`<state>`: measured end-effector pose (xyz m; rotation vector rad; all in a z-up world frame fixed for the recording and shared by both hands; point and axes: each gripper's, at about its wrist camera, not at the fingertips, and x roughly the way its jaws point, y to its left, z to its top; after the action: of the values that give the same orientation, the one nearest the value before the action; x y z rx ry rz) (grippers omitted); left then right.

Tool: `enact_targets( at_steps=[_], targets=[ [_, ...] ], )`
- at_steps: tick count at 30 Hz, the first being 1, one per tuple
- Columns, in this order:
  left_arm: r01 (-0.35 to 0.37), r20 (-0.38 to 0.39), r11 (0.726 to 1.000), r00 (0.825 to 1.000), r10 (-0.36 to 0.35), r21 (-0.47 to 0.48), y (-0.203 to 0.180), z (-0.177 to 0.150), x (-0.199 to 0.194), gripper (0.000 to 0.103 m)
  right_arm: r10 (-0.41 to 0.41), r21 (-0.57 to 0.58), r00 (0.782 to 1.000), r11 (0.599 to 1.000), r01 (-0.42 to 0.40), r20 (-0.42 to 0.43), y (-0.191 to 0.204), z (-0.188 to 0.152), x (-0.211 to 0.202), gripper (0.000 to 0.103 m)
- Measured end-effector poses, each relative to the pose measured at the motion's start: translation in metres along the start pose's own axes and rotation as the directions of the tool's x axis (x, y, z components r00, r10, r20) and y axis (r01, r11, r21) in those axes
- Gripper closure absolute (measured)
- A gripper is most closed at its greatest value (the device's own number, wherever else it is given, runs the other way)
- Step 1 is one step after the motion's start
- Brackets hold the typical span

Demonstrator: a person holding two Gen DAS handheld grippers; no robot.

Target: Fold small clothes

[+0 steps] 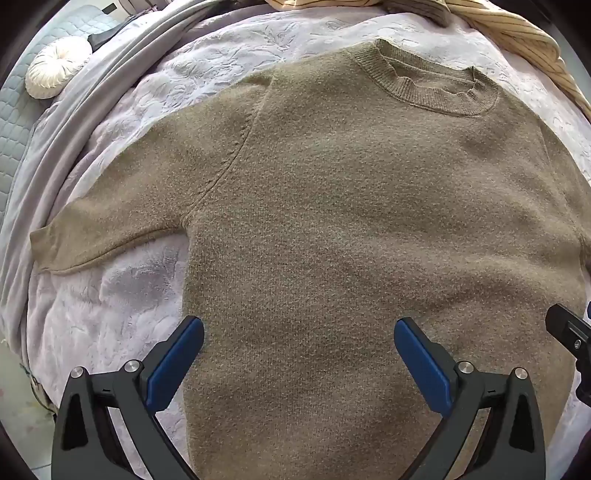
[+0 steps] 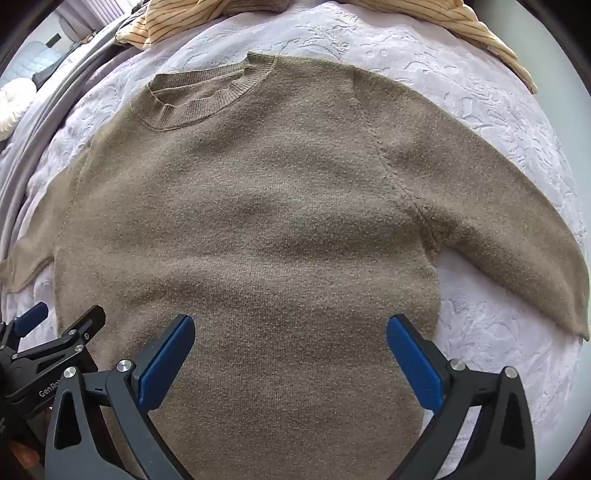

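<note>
Left wrist view. Olive-brown sweater (image 1: 351, 206) laid flat, front up, on pale lilac embossed bedspread (image 1: 122, 302); ribbed collar (image 1: 436, 85) at the far end, one sleeve (image 1: 122, 218) spread out to the left side. Left gripper (image 1: 299, 336) poised over the lower body of the sweater, jaws wide apart, nothing between the blue pads (image 1: 173, 365). Contact with the knit not determinable. Part of the right gripper (image 1: 569, 332) at the right edge. Striped cream garment (image 1: 517, 40) bunched beyond the collar. Round white cushion (image 1: 55, 70) far left.

Right wrist view. Same sweater (image 2: 277, 221), other sleeve (image 2: 498, 221) extended to the right across the bedspread (image 2: 498, 350). Right gripper (image 2: 291, 332) over the lower body, jaws spread wide, holding nothing. Left gripper (image 2: 55, 332) visible low left, over the sweater's edge. Striped garment (image 2: 177, 22) at the top.
</note>
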<state>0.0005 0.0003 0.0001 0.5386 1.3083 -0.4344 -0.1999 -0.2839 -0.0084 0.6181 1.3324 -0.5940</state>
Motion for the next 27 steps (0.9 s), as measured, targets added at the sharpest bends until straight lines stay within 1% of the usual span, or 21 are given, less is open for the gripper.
enact_targets(
  at_steps=[10, 11, 16, 17, 25, 27],
  targets=[
    [-0.006, 0.0, 1.0, 1.0, 0.006, -0.008, 0.004, 0.006, 0.004, 0.0, -0.017, -0.014, 1.0, 1.0, 0.017, 0.0, 0.007, 0.0, -0.001, 0.0],
    [-0.008, 0.007, 1.0, 1.0, 0.008, 0.004, 0.011, 0.0, 0.004, 0.0, -0.018, -0.015, 1.0, 1.0, 0.018, 0.0, 0.007, 0.001, -0.001, 0.0],
    [-0.01, 0.011, 1.0, 1.0, 0.01, -0.002, 0.013, 0.003, 0.006, 0.0, -0.025, -0.012, 1.0, 1.0, 0.025, -0.002, 0.009, 0.004, 0.0, 0.0],
    [-0.024, 0.014, 1.0, 1.0, 0.024, -0.003, 0.009, 0.0, 0.005, 0.0, -0.027, -0.01, 1.0, 1.0, 0.027, -0.002, 0.009, 0.004, 0.0, 0.0],
    [-0.039, 0.023, 0.999, 0.999, 0.039, -0.007, 0.011, 0.0, 0.007, 0.0, -0.03, -0.004, 1.0, 1.0, 0.03, -0.01, 0.006, 0.004, 0.004, 0.0],
    [-0.066, 0.038, 0.998, 0.997, 0.066, -0.005, 0.011, 0.0, 0.007, 0.0, -0.031, -0.002, 0.999, 1.0, 0.031, -0.01, 0.006, 0.003, 0.004, 0.0]
  ],
)
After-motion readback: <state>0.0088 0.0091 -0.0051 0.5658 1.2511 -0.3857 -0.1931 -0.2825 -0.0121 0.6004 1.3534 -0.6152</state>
